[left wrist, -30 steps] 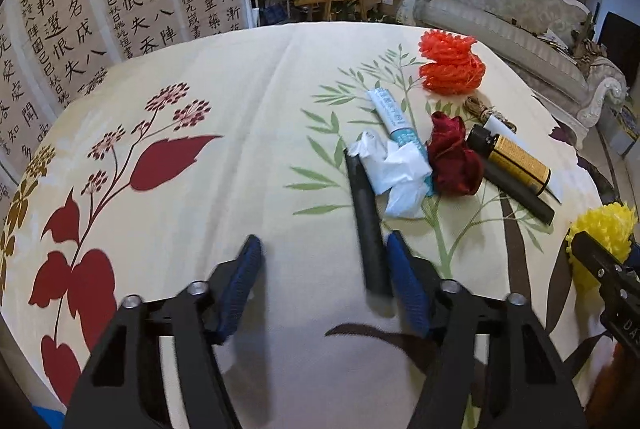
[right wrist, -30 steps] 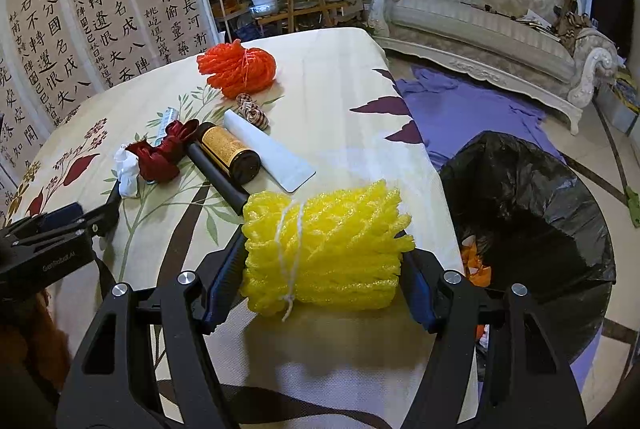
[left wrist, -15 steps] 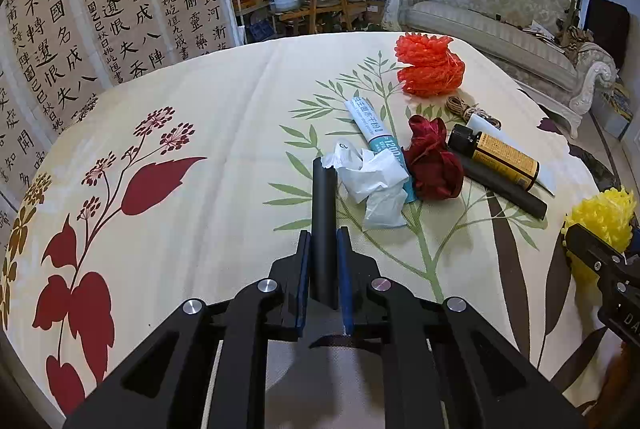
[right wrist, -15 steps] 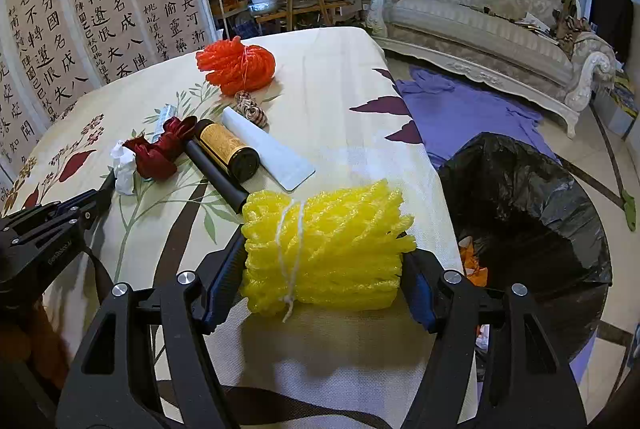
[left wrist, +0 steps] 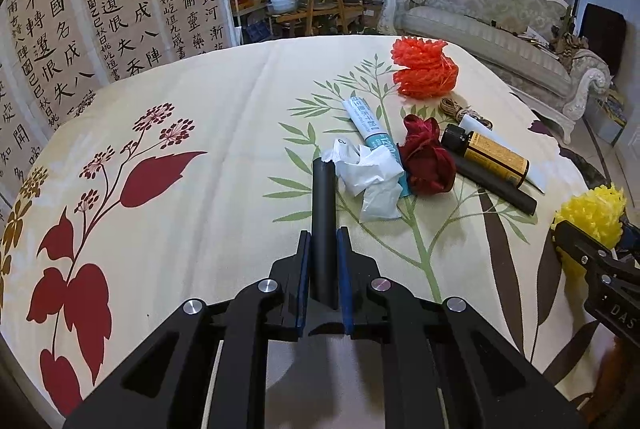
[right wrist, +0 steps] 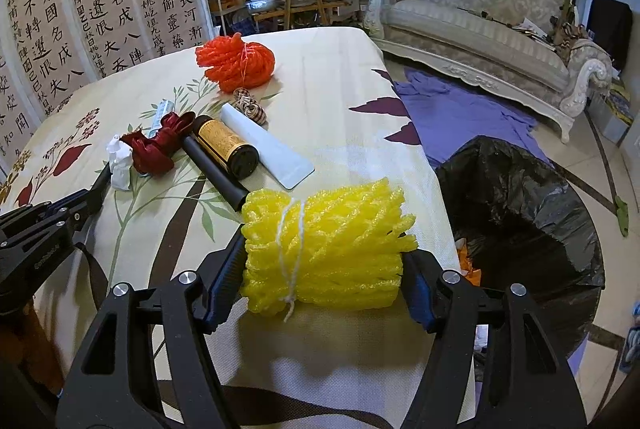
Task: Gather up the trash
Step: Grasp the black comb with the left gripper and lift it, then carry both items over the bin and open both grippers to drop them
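While the left gripper (left wrist: 323, 269) is clamping its blue-padded jaws nearly together around the near end of a black tube (left wrist: 323, 213), the tube is pointing straight ahead, its far end just beside a crumpled white tissue (left wrist: 372, 177) on the flower-printed tablecloth (left wrist: 192, 221). The right gripper (right wrist: 324, 269) is holding its jaws wide apart, pressing on both ends of a yellow foam net bundle (right wrist: 324, 249) tied with white string; the bundle is sitting close to the table's right edge.

Beyond the tissue, in the left wrist view, a white and teal tube (left wrist: 368, 123) is lying partly under it, and a dark red ribbon bunch (left wrist: 426, 161) is lying against its right side. Next to the ribbon, a black bottle with a gold label (left wrist: 486, 153) is lying on its side between a second black tube (left wrist: 496, 185) and a flat white tube (right wrist: 268, 145). A small coil of brown twine (right wrist: 250, 107) is lying just behind the white tube, and an orange foam net bundle (left wrist: 424, 73) is sitting farther back.

The left half of the tablecloth is lying bare of objects, giving open cloth around the left gripper. In the right wrist view, a bin lined with a black trash bag (right wrist: 520, 213) is standing on the floor just past the table's right edge, its mouth open with orange scraps showing inside. A purple cloth (right wrist: 460, 109) is lying on the floor behind the bag, and a pale carved sofa (right wrist: 480, 21) is standing beyond that. A screen of Chinese calligraphy (left wrist: 100, 9) is standing behind the table on the left.
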`<action>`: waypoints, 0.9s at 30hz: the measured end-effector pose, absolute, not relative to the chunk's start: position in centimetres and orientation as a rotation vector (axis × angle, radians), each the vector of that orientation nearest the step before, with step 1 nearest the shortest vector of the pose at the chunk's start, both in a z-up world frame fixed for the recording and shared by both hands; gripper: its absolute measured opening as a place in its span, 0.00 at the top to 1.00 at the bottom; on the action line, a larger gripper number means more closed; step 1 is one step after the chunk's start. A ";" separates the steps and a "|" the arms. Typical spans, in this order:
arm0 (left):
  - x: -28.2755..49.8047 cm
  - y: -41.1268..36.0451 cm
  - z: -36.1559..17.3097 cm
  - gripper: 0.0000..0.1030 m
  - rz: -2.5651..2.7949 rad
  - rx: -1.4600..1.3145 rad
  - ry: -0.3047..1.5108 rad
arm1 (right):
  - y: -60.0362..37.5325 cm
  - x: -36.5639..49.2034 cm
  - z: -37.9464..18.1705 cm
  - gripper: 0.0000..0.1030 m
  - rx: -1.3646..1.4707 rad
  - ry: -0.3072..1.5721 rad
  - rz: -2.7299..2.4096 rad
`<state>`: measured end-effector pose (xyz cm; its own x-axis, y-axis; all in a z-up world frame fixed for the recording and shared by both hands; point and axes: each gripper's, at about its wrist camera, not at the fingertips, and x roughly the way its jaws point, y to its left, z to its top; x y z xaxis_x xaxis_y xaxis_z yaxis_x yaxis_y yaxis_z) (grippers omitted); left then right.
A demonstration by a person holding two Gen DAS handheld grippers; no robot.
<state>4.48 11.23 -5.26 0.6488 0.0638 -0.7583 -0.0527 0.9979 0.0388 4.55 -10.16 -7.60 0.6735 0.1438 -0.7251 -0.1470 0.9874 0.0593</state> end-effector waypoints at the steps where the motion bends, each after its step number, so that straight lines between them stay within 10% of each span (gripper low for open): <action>1: 4.4 11.3 -5.2 0.87 0.064 0.011 0.859 | -10.1 4.5 -7.6 0.36 -0.007 0.813 0.162; 27: -0.4 9.0 -0.4 0.87 -0.062 -0.007 0.678 | -12.2 1.5 -3.5 0.37 -0.019 0.686 0.074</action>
